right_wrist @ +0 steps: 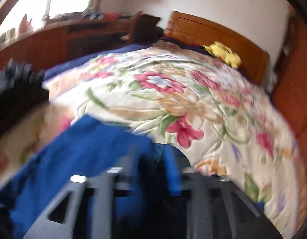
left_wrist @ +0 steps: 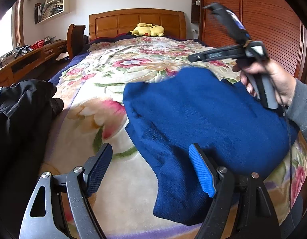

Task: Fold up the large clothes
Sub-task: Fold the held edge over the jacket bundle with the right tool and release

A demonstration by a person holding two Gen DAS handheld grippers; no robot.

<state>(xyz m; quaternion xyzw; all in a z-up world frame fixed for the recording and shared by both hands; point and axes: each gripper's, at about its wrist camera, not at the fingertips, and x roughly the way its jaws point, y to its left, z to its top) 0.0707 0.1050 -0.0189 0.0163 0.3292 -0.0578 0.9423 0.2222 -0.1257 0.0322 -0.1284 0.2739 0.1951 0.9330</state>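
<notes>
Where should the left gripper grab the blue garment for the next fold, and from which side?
Probably the blue garment's near lower-left edge, where it lies thin on the floral blanket. Bring the open left gripper in low from the left, sliding one finger under.

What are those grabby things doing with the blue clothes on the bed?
A person is folding a big blue garment on the flowery blanket. The left gripper hangs open at the garment's near edge, not pinching it. The right gripper, held in a hand, is open above the garment. A dark pile of clothes waits on the left.
</notes>
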